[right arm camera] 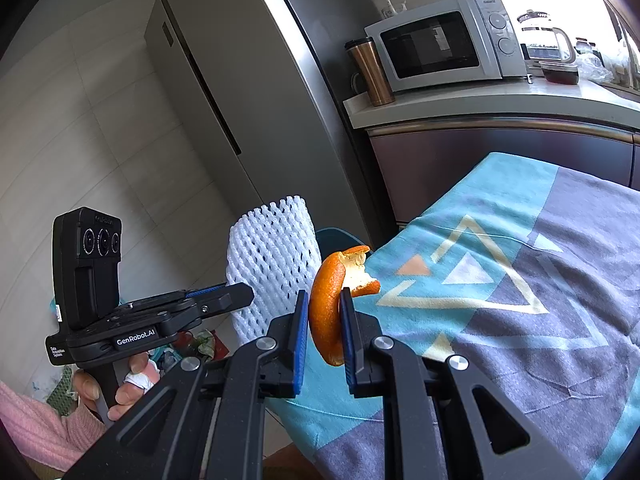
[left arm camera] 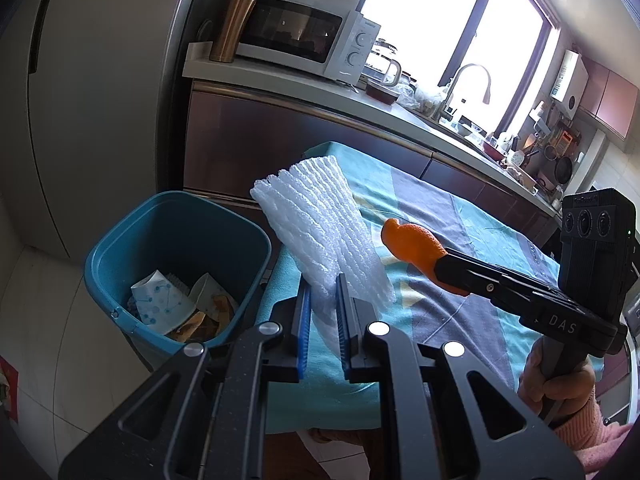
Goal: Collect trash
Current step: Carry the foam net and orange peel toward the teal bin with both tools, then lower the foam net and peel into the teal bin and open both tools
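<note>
Nearest the left wrist camera, the left gripper (left arm camera: pixel 322 292) has its fingers closed to a narrow gap on the lower end of a white foam fruit net (left arm camera: pixel 320 224), which stands up and leans toward 11 o'clock over the edge of the worktop (left arm camera: pixel 460 216) under its patterned cloth. In the right wrist view, the right gripper (right arm camera: pixel 325 300) has its fingers drawn in on a curl of orange peel (right arm camera: pixel 332 300), pinched across its width and held clear of the cloth.

Step in hand, by my judgement: both items are picked up and are in carriage to the bin. The blue bin (left arm camera: pixel 180 216) stands on the floor at 9 o'clock of the left gripper, just beside the worktop edge, with paper cups and wrappers already inside. The next move calls for bringing each gripper over the bin mouth and parting the fingers; the net is light and may cling or drift, so release should be low over the opening.

Legible writing: "GenRobot.AI" on the left handle, "DAS" on the right.

Farther off, at 12 o'clock, a microwave (left arm camera: pixel 304 36) and a copper tumbler (left arm camera: pixel 234 26) stand on the kitchen counter; the microwave's brand mark is too small to read
</note>
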Demonstrator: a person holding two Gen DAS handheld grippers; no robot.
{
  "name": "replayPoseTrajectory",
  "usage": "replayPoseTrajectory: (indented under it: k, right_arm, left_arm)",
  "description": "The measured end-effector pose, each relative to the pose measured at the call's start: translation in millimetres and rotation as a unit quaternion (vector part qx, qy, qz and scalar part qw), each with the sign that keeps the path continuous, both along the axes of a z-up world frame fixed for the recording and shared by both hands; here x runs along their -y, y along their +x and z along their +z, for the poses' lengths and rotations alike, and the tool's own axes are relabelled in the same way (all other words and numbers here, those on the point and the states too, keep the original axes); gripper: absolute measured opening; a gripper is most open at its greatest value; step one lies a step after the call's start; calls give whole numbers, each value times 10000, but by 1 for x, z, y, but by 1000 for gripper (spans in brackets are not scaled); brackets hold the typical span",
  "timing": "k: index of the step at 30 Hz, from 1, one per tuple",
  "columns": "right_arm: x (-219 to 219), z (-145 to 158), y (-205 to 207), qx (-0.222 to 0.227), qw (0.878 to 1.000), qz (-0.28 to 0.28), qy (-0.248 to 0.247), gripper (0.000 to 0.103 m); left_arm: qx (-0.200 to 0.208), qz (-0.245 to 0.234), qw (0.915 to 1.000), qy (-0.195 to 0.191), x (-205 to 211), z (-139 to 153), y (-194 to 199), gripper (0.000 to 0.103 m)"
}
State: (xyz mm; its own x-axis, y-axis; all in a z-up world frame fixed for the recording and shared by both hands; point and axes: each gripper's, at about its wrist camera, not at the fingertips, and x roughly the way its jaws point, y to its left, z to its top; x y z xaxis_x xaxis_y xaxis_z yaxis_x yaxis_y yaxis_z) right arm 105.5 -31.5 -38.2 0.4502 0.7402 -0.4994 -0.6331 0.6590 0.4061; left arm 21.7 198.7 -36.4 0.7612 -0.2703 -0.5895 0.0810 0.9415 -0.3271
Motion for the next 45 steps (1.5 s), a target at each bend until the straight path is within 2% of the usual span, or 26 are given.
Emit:
replayPoseTrajectory:
  k: [45]
  right_arm:
    - [-66,6,16,117,9982,537,-240,14]
  left_arm:
    - [21,683,9977,14,-58,-1,1,13]
